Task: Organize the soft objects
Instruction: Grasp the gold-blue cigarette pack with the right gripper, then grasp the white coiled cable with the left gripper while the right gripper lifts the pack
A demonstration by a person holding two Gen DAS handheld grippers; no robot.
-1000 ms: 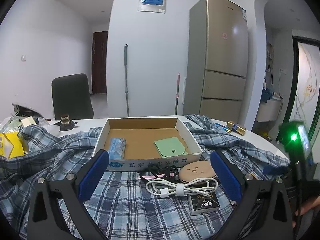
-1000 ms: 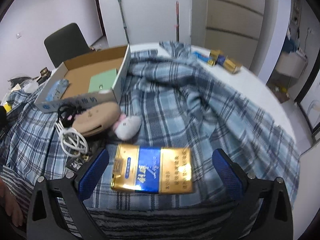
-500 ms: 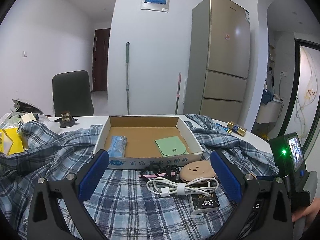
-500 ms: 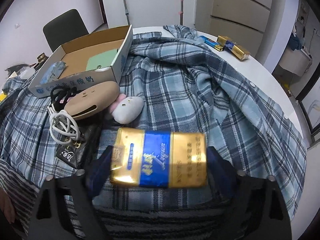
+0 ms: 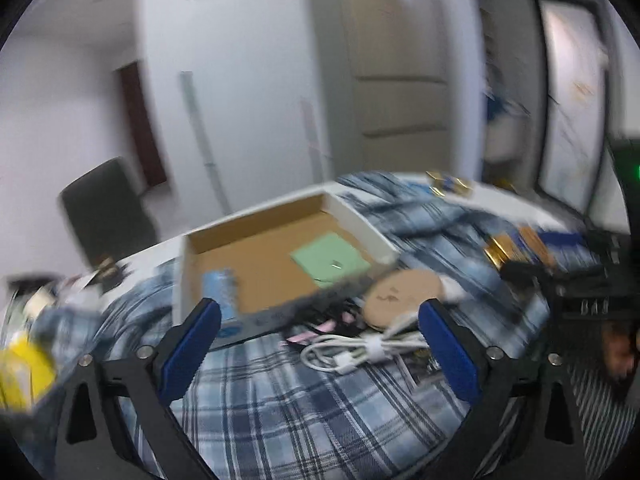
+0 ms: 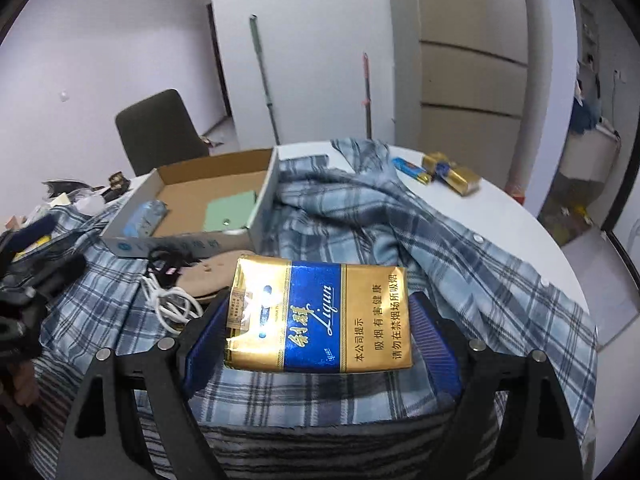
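Observation:
My right gripper (image 6: pixel 320 320) is shut on a gold and blue cigarette carton (image 6: pixel 320 316) and holds it above the blue plaid shirt (image 6: pixel 360 224) that covers the table. My left gripper (image 5: pixel 316 344) is open and empty, low over the plaid shirt (image 5: pixel 304 412); its view is blurred. In front of it lie a coiled white cable (image 5: pixel 360 350), a tan soft pouch (image 5: pixel 404 296) and the open cardboard box (image 5: pixel 276 248). The box (image 6: pixel 212 204) holds a green pouch (image 6: pixel 230 214) and a blue tissue pack (image 6: pixel 146 216).
More gold and blue cartons (image 6: pixel 448 172) lie at the far right of the white table. A dark chair (image 6: pixel 158 132) stands behind the box. Clutter and a yellow item (image 5: pixel 22 368) lie at the left. The right gripper shows at the left view's right edge (image 5: pixel 580 292).
My right gripper closed on the cigarette carton and lifted it off the shirt. My left gripper swung and tilted, blurring its view; it stayed open.

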